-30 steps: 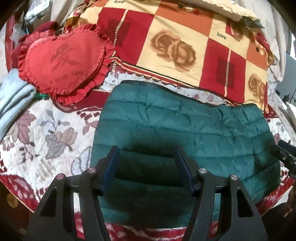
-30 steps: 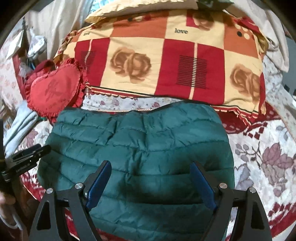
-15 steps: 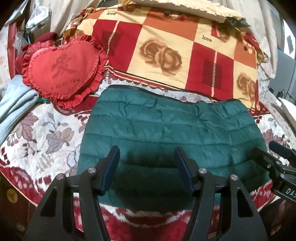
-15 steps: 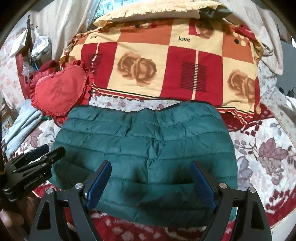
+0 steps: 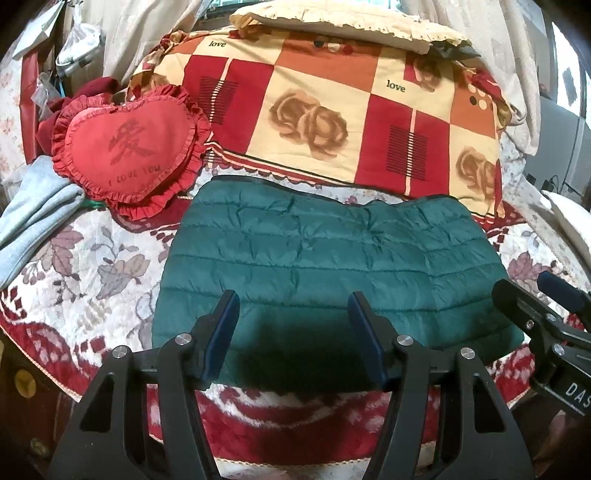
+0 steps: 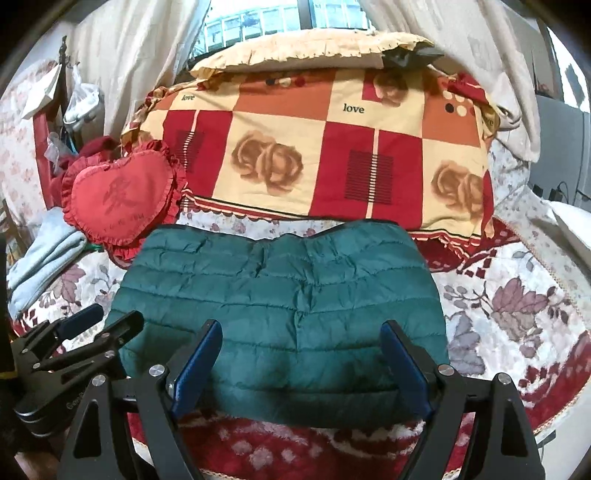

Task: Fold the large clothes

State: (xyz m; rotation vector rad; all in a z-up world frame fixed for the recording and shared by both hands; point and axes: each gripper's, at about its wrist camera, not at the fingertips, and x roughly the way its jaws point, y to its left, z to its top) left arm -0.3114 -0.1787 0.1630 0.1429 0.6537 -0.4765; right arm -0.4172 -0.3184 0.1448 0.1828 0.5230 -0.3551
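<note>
Sitting at 9 o'clock is a frilly red heart cushion [image 5: 127, 147], touching folded pale-blue knitwear [image 5: 33, 214]. Dead centre on the floral quilt [image 5: 85, 273] lies the puffy green quilted jacket [image 5: 325, 266], folded into a rectangle. Left gripper [image 5: 291, 301] at 6 hangs over its near edge, fingers half-spread, empty. Right gripper [image 6: 301, 328] gapes wide, empty too.

A home bedroom: a bed [image 6: 517, 295] under a floral spread carries a checked quilt [image 6: 314, 155] printed "love", a frilled pillow [image 6: 295, 51] and a red heart cushion [image 6: 118, 199]. Pale curtains [image 6: 140, 66] frame a window [image 6: 258, 22] behind it.
</note>
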